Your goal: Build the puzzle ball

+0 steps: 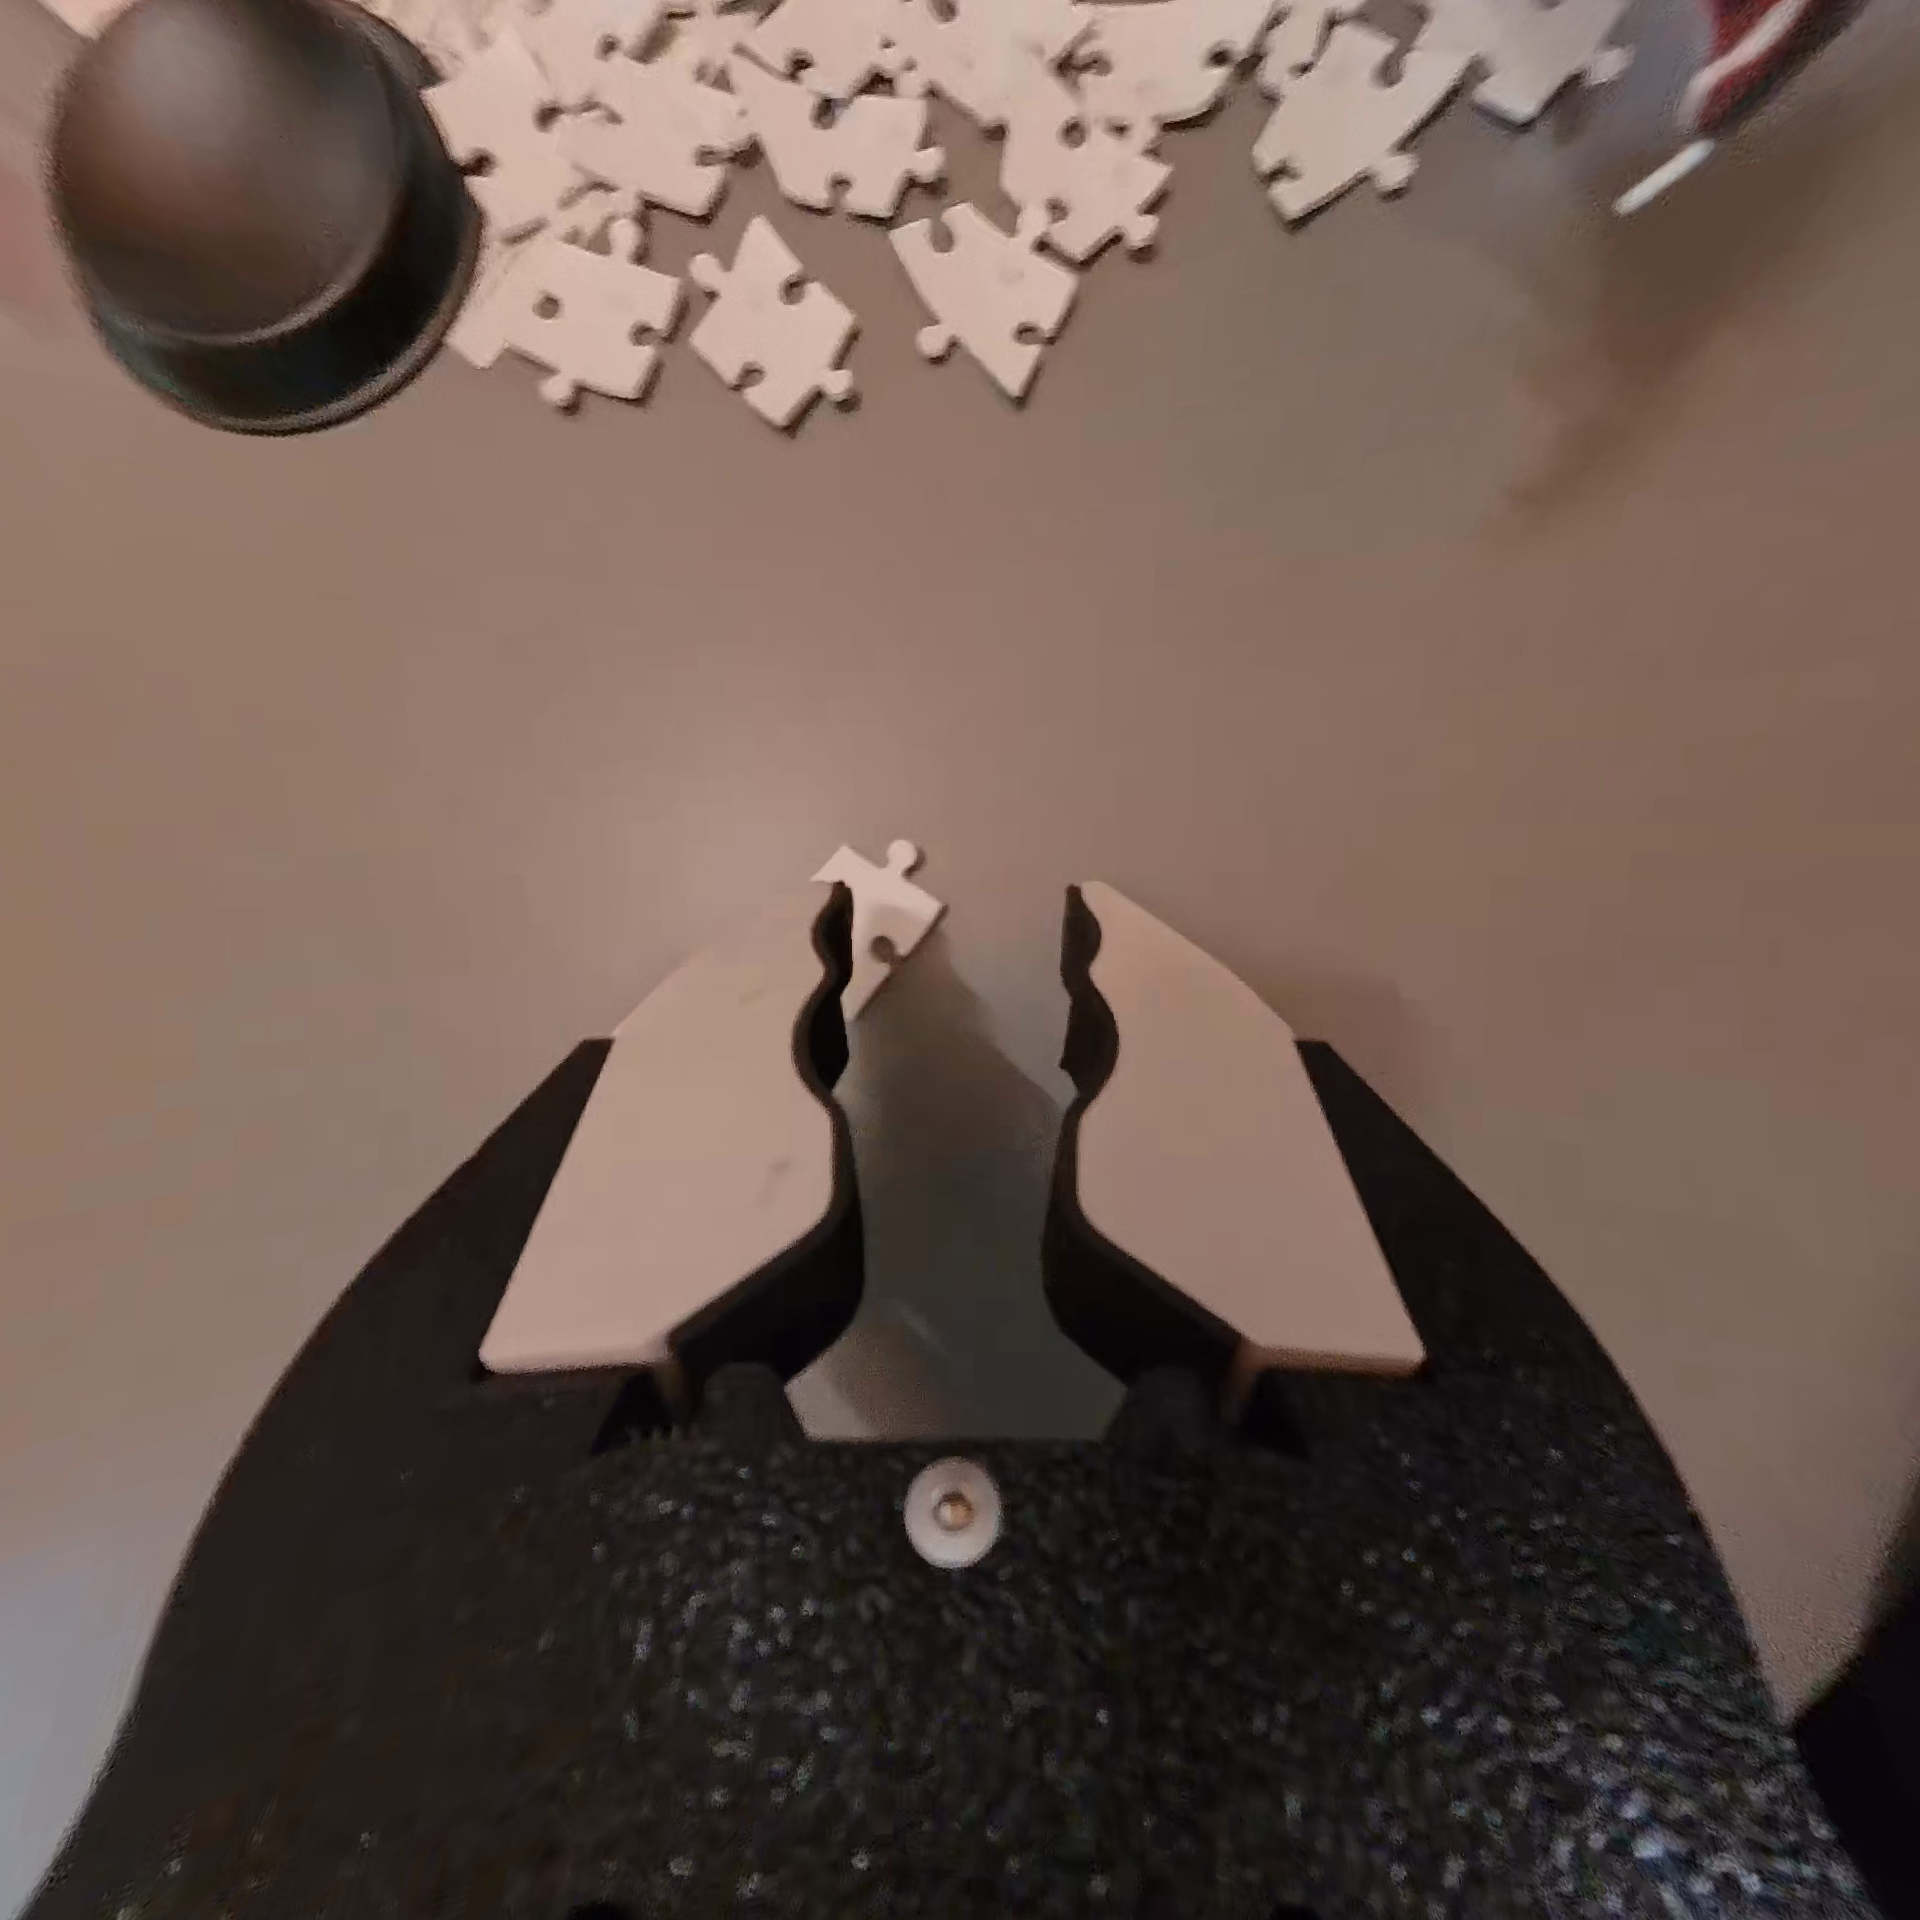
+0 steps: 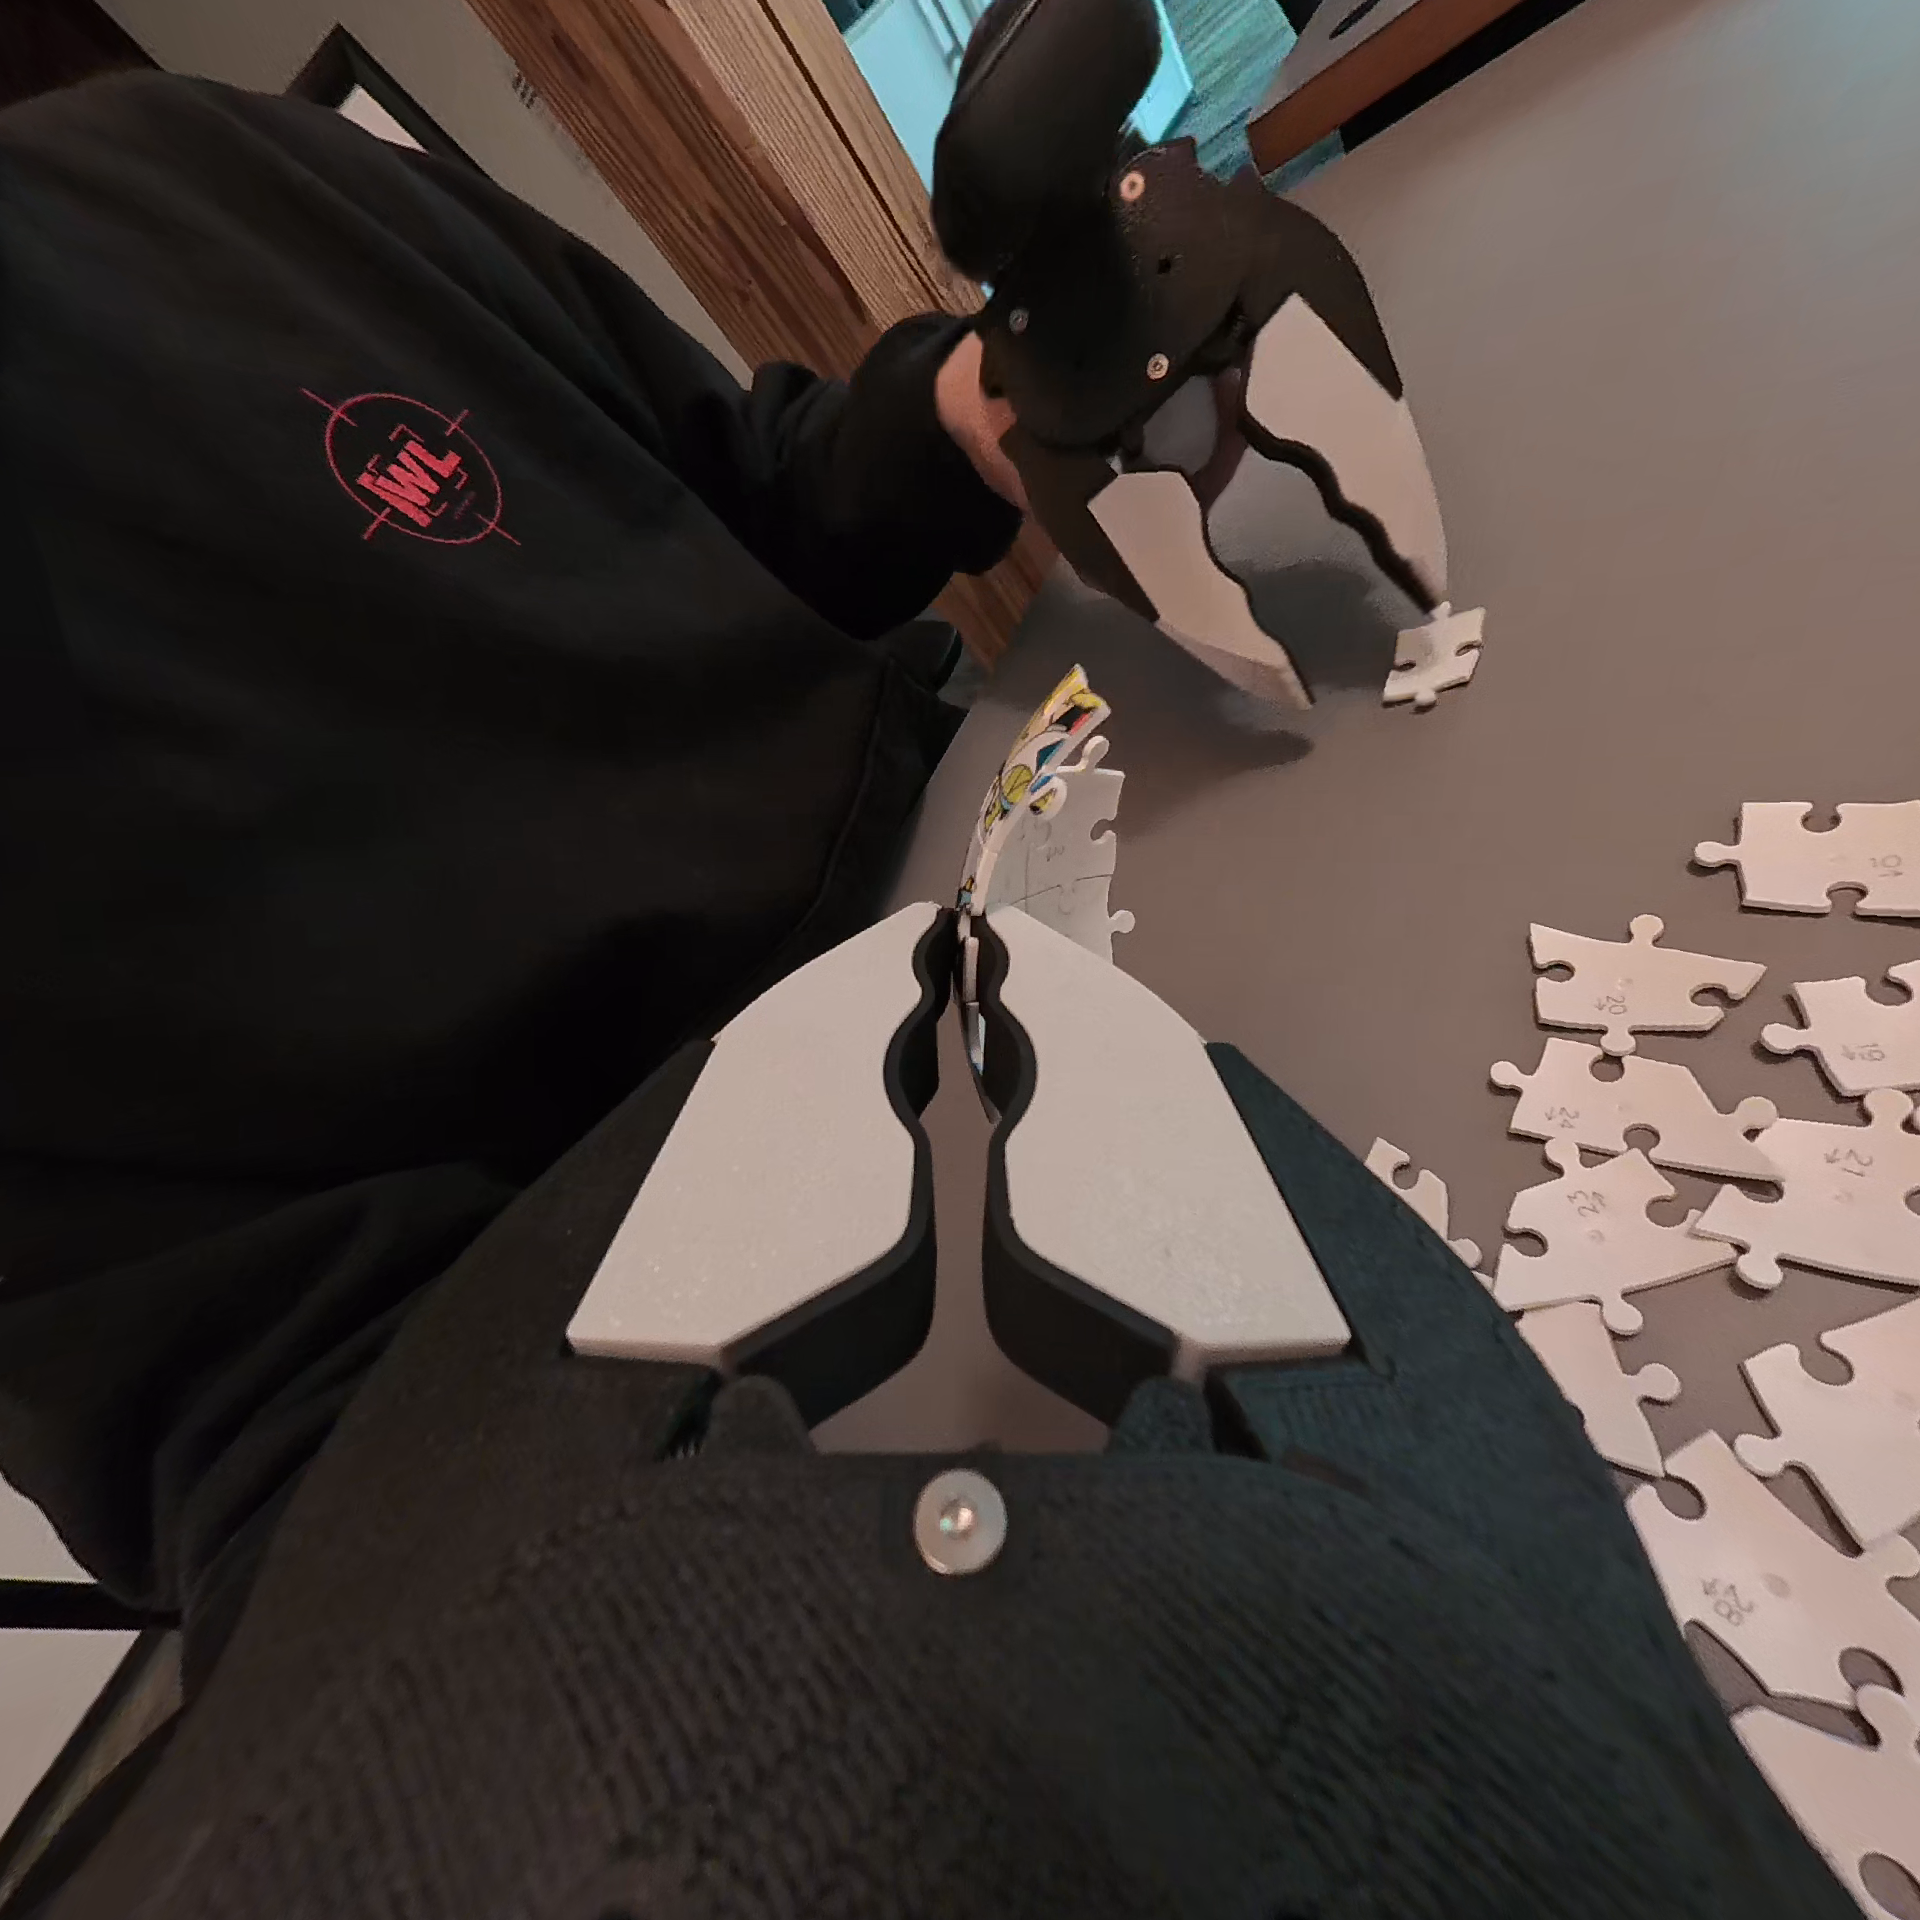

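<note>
My left gripper [image 1: 951, 914] is open, tips down at the grey table. A single white puzzle piece [image 1: 883, 925] lies flat by its left fingertip, partly under it. In the right wrist view the same piece [image 2: 1436, 657] lies at the tip of the left gripper [image 2: 1361, 644]. My right gripper [image 2: 966, 925] is shut on a curved strip of joined puzzle pieces [image 2: 1049, 821], colourful on one face and white on the other, held upright above the table's near edge. Several loose white pieces [image 1: 790, 145] lie spread out on the table, also seen in the right wrist view [image 2: 1704, 1164].
A dark round stand [image 1: 260, 208] sits at the far left beside the loose pieces. A person in a black top [image 2: 416, 623] sits close at the table's edge. A wooden panel [image 2: 727, 156] stands behind. The grey table [image 1: 1039, 623] lies between gripper and pile. About 20 cm separates my left fingertips from my right.
</note>
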### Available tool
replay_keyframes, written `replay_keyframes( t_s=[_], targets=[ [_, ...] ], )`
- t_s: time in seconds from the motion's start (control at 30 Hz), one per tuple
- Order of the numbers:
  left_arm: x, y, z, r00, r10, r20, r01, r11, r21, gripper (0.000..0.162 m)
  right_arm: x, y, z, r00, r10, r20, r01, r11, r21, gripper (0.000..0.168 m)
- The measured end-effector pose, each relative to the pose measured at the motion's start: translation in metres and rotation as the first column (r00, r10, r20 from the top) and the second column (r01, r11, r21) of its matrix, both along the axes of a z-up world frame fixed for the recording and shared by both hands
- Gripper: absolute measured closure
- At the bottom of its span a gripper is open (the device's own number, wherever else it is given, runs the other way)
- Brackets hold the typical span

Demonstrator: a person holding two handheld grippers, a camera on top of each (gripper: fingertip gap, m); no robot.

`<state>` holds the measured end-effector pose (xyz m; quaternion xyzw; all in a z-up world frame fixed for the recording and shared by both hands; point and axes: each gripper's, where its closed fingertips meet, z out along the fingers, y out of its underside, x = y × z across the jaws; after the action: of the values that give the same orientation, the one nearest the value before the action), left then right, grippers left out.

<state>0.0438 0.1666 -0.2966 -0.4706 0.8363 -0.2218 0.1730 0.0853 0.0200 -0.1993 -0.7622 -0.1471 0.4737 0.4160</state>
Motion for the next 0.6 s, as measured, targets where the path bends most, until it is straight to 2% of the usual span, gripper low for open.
replay_keyframes(
  t_s=[0.07,0.17,0.3,0.43,0.53,0.6],
  targets=[
    [0.002,0.009,-0.003,0.996,0.085,-0.001,-0.085,0.992,0.09,0.126,0.0,0.0,-0.001,1.0,-0.002,-0.001,0.002,1.0,-0.002,0.166],
    [0.001,0.015,-0.006,0.969,0.247,-0.031,-0.241,0.963,0.122,0.126,-0.001,0.0,0.0,1.0,0.003,0.002,-0.003,1.0,0.001,0.166],
    [0.0,0.02,-0.011,0.947,0.318,-0.052,-0.308,0.94,0.144,0.129,0.0,0.0,0.001,1.0,0.0,0.0,0.0,1.0,0.005,0.166],
    [0.004,0.008,-0.016,0.962,0.249,-0.115,-0.25,0.968,0.005,0.125,-0.001,0.0,0.001,1.0,0.006,0.002,-0.006,1.0,0.003,0.165],
    [0.009,0.007,-0.016,0.995,0.06,-0.082,-0.06,0.998,-0.003,0.127,-0.002,0.0,0.001,1.0,0.009,0.002,-0.009,1.0,0.004,0.165],
    [0.008,0.006,-0.015,0.997,-0.01,-0.081,0.008,0.999,-0.034,0.128,-0.001,0.0,0.0,1.0,0.007,0.002,-0.007,1.0,0.001,0.166]
  ],
)
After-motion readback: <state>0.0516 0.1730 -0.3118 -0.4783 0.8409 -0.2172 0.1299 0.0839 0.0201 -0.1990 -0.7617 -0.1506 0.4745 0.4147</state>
